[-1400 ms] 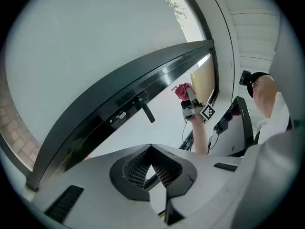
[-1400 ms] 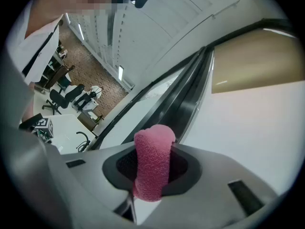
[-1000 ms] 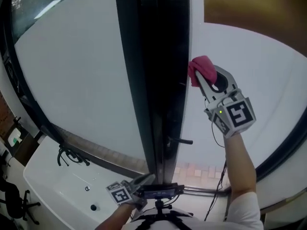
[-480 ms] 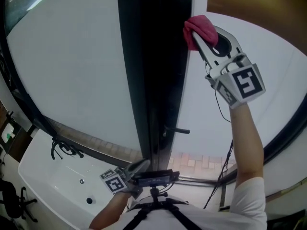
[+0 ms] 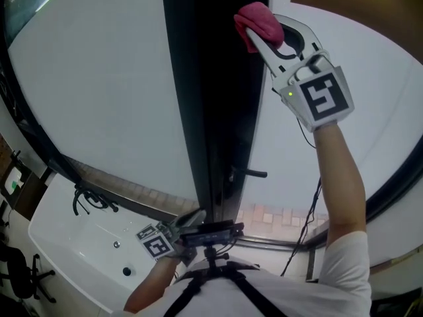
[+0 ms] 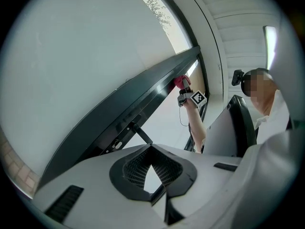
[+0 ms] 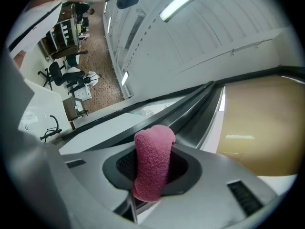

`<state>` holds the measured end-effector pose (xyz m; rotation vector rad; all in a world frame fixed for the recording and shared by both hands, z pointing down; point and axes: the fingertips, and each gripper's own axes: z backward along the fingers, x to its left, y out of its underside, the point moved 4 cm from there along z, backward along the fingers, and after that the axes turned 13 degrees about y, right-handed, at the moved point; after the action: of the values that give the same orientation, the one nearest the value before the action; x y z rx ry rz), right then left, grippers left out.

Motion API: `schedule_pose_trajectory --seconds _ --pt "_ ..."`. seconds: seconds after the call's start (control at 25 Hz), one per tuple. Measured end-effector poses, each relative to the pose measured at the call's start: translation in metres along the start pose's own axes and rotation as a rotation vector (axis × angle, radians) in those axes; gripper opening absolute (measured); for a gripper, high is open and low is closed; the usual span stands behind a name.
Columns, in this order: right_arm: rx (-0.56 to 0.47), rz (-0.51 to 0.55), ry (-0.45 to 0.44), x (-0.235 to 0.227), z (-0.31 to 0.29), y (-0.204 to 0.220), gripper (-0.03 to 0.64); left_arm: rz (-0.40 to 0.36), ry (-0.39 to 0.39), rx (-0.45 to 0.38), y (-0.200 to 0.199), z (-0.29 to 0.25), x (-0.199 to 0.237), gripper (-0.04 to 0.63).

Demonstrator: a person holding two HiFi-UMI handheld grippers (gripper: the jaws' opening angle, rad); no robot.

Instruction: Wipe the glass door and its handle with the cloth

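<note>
The right tongs [image 5: 259, 37] are clamped on the pink cloth [image 5: 256, 20] and held high at arm's length. The left tongs [image 5: 195, 218] hang low by the person's waist, jaws together with nothing between them. The glass door [image 5: 99, 104] spreads pale on both sides of a dark upright frame [image 5: 211, 111]. The wiping looks to be in its upper stretch, with the cloth pressed against that frame near the top, at the edge beside the right pane. The next move, I judge, calls for a steady drag down the frame towards the handle [image 5: 250, 174], which juts out well below. The pane offers open room. Only the frame's raised edges and the handle could catch the cloth.
</note>
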<state>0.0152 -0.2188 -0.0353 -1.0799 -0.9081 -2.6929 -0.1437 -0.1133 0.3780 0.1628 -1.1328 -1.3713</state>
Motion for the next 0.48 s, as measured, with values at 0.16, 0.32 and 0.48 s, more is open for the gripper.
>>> schedule_pose_trajectory --seconds 0.16,0.32,0.48 --pt "0.013 0.019 0.004 0.003 -0.009 0.006 0.095 -0.005 0.002 -0.003 -0.003 -0.001 0.003 -0.008" --pt "0.031 0.036 -0.011 0.009 -0.016 0.018 0.095 0.004 -0.002 -0.004 -0.003 -0.004 0.007 -0.008" --pt "0.049 0.115 -0.028 0.022 -0.015 0.023 0.095 0.021 0.003 0.004 0.001 -0.009 0.011 -0.008"
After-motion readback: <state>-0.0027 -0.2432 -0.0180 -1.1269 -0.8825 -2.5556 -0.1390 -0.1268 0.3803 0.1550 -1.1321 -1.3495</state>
